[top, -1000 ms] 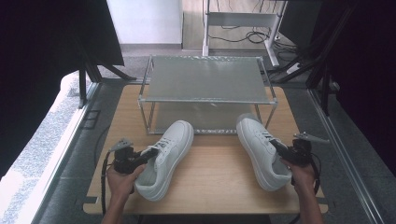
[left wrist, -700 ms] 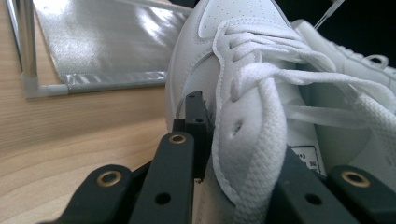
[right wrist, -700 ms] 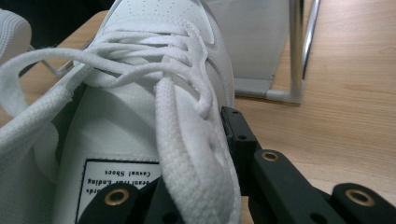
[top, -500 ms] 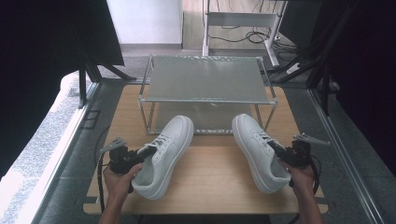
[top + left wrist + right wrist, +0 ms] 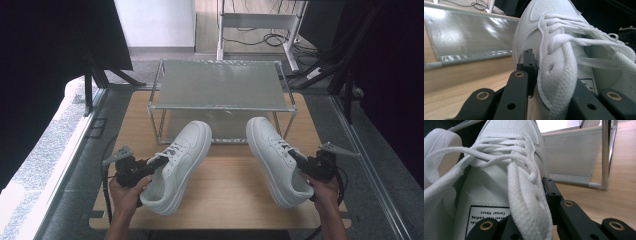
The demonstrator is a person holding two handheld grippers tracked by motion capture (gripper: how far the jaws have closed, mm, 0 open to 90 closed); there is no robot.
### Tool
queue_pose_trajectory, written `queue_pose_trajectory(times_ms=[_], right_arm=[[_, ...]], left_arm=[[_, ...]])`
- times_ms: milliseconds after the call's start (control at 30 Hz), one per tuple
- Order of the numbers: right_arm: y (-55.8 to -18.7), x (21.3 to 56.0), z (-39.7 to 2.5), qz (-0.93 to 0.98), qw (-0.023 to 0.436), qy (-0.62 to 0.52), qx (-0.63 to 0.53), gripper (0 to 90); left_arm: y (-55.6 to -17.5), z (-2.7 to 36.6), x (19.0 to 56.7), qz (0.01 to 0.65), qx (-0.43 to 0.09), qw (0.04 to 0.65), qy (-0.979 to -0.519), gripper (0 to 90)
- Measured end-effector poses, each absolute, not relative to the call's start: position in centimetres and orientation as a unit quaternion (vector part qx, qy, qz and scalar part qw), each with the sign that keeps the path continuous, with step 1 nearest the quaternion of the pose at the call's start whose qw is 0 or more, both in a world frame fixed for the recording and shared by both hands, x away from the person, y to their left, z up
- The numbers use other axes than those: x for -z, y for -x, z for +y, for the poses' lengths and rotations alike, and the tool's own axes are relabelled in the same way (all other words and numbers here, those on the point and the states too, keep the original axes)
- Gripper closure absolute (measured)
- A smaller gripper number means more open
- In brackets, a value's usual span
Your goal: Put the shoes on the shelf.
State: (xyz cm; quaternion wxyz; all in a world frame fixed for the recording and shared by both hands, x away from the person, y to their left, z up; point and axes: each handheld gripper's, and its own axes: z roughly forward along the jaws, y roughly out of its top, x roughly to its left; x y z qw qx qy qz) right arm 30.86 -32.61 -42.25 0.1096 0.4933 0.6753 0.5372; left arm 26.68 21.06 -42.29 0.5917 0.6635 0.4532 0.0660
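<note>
Nearest, each hand carries a black two-jaw tool: the left gripper has its jaws closed on the outer side wall of the white leather lace-up sneaker on the left, one jaw outside the upper by the eyelets and the other inside the opening, as the left gripper view shows. The right gripper grips the matching white leather sneaker on the right the same way, jaws pinched across the collar wall beside the tongue label. Both shoes lie just ahead of the jaws on the pale wooden worktop, toes pointing away and splayed slightly apart. These shoes look light, but the upper is soft and will fold under a pinch, so a hold on the stiffer eyelet band or collar seems wiser than the loose white laces, which would slip. Beyond the toes stands a low metal-framed rack with a grey mesh shelf, the toes close to its front edge.
</note>
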Motion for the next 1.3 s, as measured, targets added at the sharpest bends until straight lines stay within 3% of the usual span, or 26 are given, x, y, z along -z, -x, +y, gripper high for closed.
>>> queue_pose_trajectory(times_ms=[1300], right_arm=[[-30.8,38.1,-32.7,0.642,0.106,-0.47,-0.596,85.1]], left_arm=[[-27.8,20.1,38.1,0.431,-0.058,0.635,-0.638,84.0]])
